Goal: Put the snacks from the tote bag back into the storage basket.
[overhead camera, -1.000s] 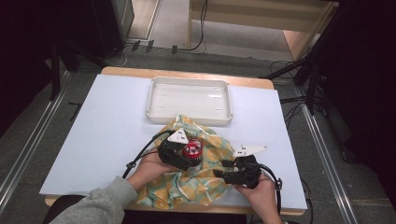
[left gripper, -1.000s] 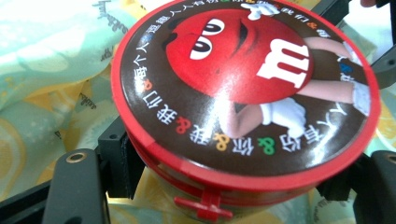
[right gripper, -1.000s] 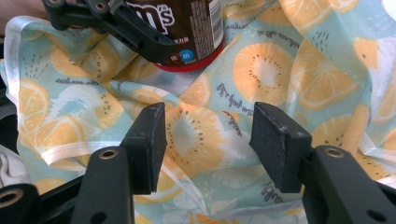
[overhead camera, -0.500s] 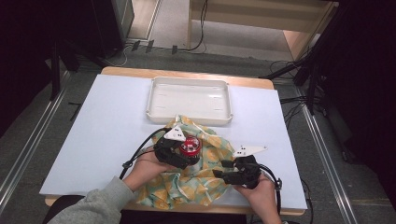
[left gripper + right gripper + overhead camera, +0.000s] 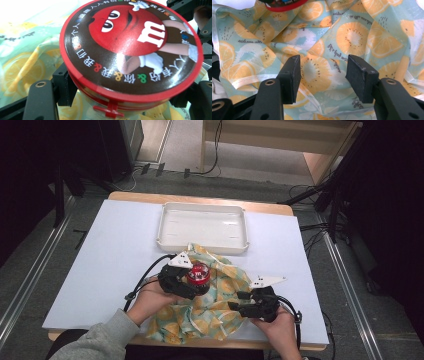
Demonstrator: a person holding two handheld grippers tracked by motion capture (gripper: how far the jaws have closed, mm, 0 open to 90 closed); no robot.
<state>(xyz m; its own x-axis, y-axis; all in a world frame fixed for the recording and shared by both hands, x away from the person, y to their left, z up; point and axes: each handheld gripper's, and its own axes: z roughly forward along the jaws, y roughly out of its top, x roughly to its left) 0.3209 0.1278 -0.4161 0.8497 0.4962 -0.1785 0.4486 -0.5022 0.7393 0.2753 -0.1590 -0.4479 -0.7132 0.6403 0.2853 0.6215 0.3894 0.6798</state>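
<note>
One empty white tray (image 5: 202,225), left claw (image 5: 192,285) gripping red tin (image 5: 198,273), right claw (image 5: 240,302) wide

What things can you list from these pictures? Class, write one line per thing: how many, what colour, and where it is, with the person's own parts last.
Round tin: one, red rim with a brown lid showing a red candy figure; clamped in the left gripper above the cloth.
Cloth: one, pale green with orange citrus slices; crumpled at the near middle of the table.
Tray: one, white, nothing in it; far middle of the table, behind the cloth.
Table: one, white top with wooden edge.
Left gripper: one, black; shut on the tin.
Right gripper: one, black; open over the cloth.
Hands: two, one on each gripper.
</note>
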